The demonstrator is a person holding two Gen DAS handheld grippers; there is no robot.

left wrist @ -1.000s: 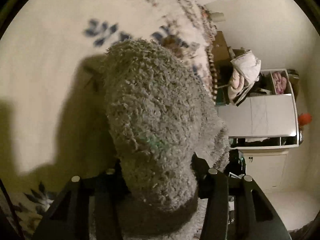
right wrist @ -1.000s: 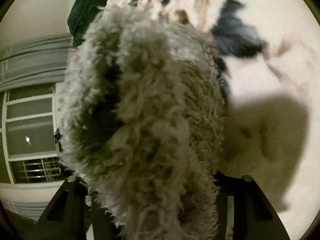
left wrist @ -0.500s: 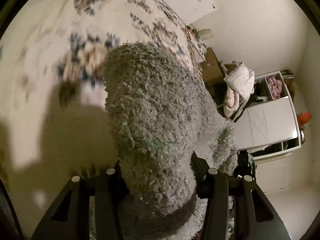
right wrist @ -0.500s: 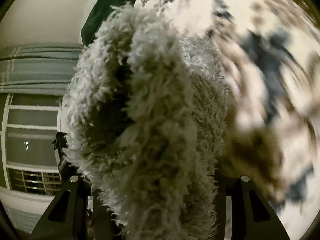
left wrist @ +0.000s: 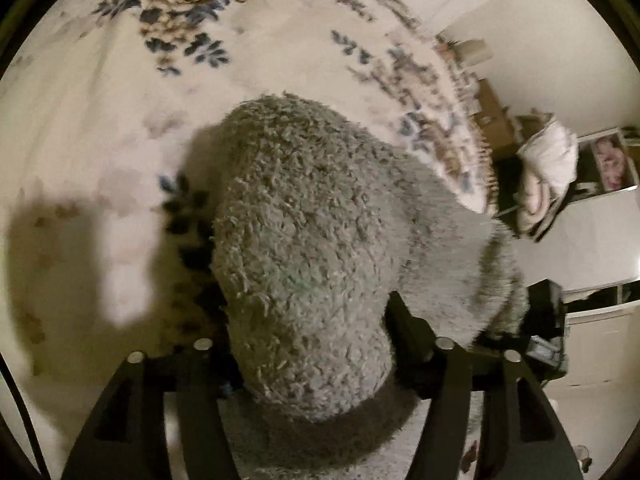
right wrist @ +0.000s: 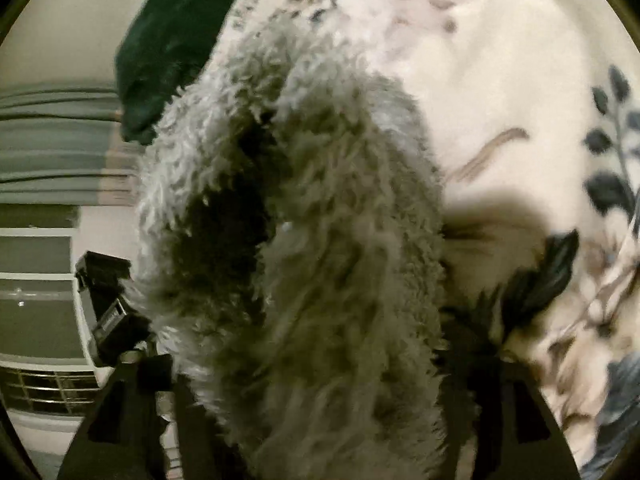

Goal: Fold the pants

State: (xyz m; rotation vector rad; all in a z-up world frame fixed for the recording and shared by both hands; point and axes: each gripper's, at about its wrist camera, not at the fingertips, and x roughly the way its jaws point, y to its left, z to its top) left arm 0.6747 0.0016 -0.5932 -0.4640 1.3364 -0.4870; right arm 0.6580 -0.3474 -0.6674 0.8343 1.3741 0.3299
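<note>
The pants [left wrist: 304, 248] are grey and fluffy, like fleece. In the left wrist view a thick bunch of them bulges up between the black fingers [left wrist: 408, 336] of my left gripper [left wrist: 316, 360], which is shut on them above the bed. In the right wrist view another shaggy bunch of the pants [right wrist: 320, 264] fills the middle, and my right gripper [right wrist: 312, 392] is shut on it; its fingertips are hidden by the fabric. The other gripper [right wrist: 108, 300] shows at the left of that view.
A cream bedspread [left wrist: 100, 92] with blue and brown flowers lies under both grippers. A dark green cloth [right wrist: 168, 40] lies at the bed's far edge. A white cabinet [left wrist: 592, 236] and piled laundry [left wrist: 548, 168] stand beside the bed. A window [right wrist: 36, 300] is at left.
Both grippers have carried the pants across the bed; the floral pattern underneath has shifted and the views have swung. Both grips stay shut on the fabric.
</note>
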